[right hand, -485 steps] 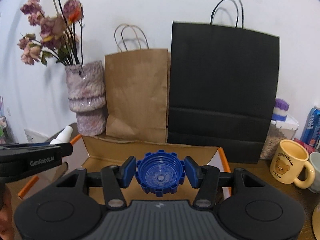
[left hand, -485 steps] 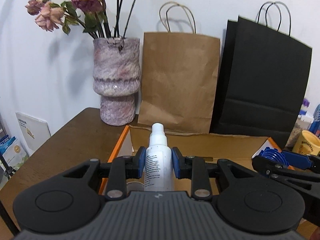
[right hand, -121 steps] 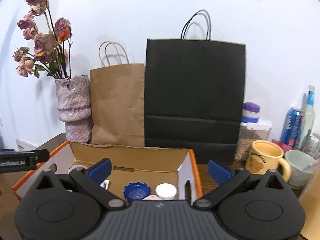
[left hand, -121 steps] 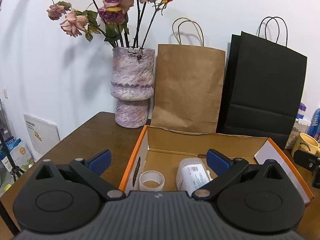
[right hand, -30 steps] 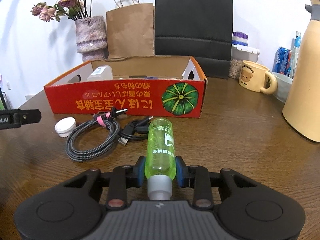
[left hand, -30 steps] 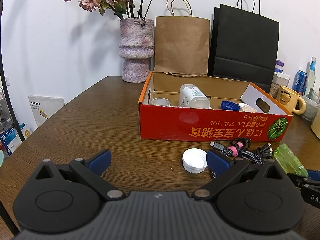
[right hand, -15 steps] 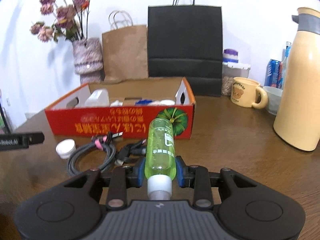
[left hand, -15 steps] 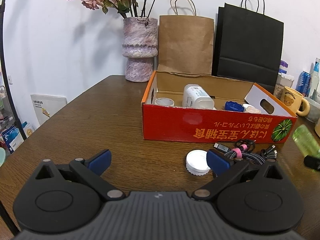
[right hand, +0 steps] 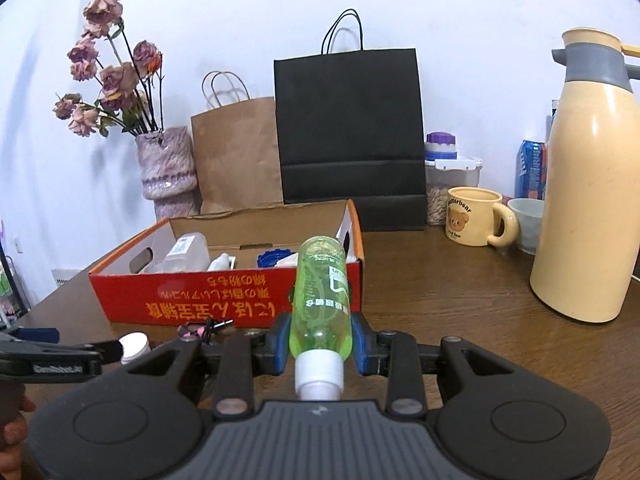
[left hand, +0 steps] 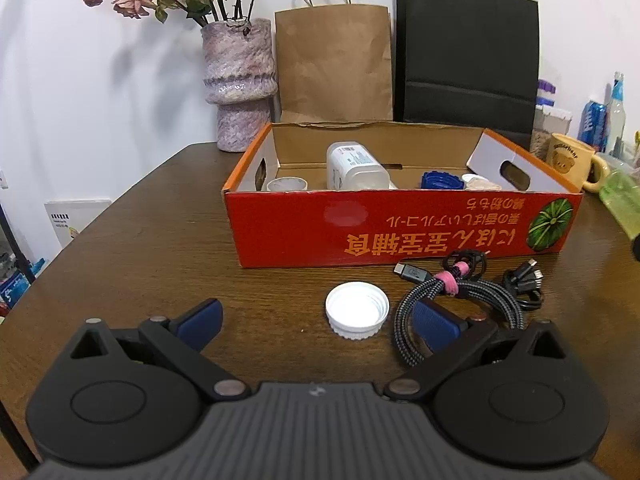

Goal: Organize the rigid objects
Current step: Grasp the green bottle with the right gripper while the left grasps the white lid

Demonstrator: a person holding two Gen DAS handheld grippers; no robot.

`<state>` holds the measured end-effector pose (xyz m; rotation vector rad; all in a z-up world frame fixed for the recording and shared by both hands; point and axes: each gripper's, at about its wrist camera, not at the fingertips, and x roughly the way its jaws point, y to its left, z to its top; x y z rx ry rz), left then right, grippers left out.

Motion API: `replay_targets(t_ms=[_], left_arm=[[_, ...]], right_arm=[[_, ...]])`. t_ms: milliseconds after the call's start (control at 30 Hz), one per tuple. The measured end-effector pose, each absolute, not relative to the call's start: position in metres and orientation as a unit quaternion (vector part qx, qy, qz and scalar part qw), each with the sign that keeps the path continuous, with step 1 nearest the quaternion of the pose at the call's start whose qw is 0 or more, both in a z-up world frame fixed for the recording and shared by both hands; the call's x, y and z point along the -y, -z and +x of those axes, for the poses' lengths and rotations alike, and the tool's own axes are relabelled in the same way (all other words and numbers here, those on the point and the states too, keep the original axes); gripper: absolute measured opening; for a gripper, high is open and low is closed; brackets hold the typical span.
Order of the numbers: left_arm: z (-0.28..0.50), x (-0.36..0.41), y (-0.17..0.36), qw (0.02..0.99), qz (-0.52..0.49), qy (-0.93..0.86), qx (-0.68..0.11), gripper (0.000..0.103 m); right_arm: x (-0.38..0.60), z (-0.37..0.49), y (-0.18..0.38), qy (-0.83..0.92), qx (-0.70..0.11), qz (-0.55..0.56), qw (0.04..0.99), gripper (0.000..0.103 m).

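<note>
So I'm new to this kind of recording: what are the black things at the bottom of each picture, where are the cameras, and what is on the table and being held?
The black shapes are hand-held two-finger grippers, one in each of a person's hands; no robot arm is involved. Each carries a fisheye camera looking forward along its fingers.

In the left view, the left gripper is open and empty above a wooden table. Ahead lie a white cap and bundled cables, in front of a red cardboard box already holding a white bottle and a blue cap.

In the right view, the right gripper is shut on a green bottle, lifted off the table, cap toward the camera.
</note>
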<state>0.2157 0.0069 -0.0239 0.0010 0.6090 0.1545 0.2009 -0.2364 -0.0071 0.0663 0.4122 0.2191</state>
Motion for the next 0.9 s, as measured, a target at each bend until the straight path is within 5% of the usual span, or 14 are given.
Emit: replay_targets(t_ms=[400,667,767,867,900], left_arm=[[0.242,-0.006,0.037,0.94,0.001,-0.099,-0.326,0.101],[0.245,-0.014,0.037,0.939,-0.018,-0.11,-0.325,0.086],[0.247,-0.017,0.039,0.936,-0.029,-0.107,-0.334,0.075],[0.248,-0.017,0.041,0.936,-0.028,-0.1,-0.336,0.056],[0.247,-0.018,0.04,0.938,-0.031,-0.094,-0.333,0.042]], right_arm=[[0.236,0.197,0.009,-0.105,-0.202,0.031,0.973,0.03],[0.233,0.2,0.012,-0.101,-0.212,0.026,0.972,0.03],[0.232,0.202,0.014,-0.1,-0.216,0.025,0.971,0.03],[0.231,0.202,0.016,-0.1,-0.218,0.022,0.971,0.03],[0.231,0.202,0.016,-0.1,-0.218,0.022,0.971,0.03]])
